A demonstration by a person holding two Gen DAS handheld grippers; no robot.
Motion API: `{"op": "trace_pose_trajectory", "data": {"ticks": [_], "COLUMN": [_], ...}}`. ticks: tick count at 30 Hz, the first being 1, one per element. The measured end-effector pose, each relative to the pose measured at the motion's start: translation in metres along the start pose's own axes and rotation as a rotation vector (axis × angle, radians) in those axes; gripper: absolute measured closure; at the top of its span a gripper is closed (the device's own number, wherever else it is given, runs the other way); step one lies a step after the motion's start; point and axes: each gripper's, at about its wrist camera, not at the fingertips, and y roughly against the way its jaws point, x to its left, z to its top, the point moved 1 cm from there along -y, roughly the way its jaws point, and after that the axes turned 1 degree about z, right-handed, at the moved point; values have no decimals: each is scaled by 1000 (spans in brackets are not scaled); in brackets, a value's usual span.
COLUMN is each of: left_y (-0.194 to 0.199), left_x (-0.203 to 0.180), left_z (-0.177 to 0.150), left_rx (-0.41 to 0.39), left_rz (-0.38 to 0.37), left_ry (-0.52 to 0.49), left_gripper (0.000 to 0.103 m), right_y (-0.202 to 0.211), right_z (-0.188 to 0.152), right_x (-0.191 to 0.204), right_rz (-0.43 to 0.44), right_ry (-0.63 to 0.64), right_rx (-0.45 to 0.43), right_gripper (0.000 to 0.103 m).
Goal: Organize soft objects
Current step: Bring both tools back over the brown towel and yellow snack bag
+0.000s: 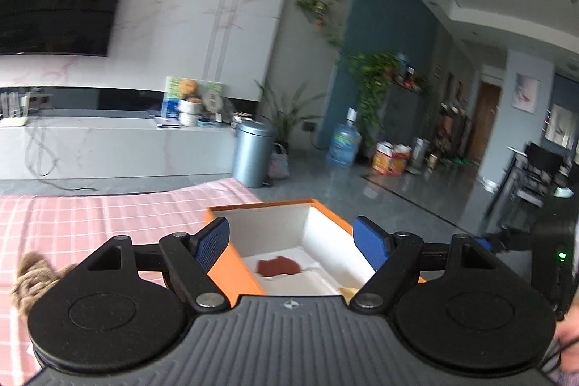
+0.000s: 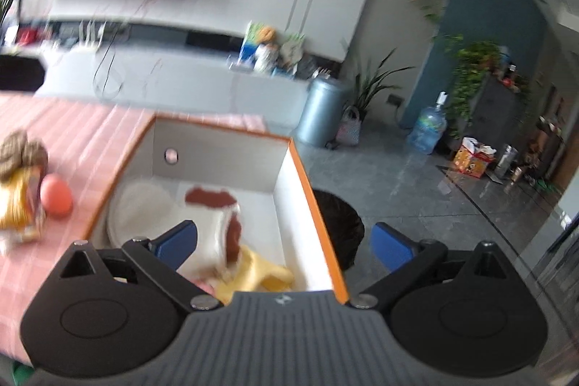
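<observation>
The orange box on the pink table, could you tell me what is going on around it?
A person holds both grippers, open and empty, over the orange box. The left gripper and right gripper grasp nothing. Soft toys, including a white and brown plush, lie inside; a brown plush and a pink ball wait on the tablecloth.

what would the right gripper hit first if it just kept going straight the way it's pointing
Probably the orange box's right wall: it runs up between the open fingers of the right gripper, ahead of the soft toys inside. Depth is unclear in the blurred fisheye view.
</observation>
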Motion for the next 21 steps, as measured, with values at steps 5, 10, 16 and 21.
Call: {"op": "trace_pose_trajectory", "data": {"ticks": [5,10,16,21], "left_y": [14,24,41,52], "left_x": [22,51,73,91], "left_z": [-9,-20,-39,-59], "left_rx": [-51,-34,-23,19], "left_rz": [78,125,202,245], "left_ry": [56,119,124,139], "left_gripper": [12,12,12,13], "right_y": [15,21,27,28], "right_z": [2,2,1,-5], "right_x": [24,64,103,132], "right_rz": [62,150,237,311], "right_ry": [-127,-128,-116,-88], "right_rx": [-108,-157,-193,-204], "right_gripper": [3,3,3,4]}}
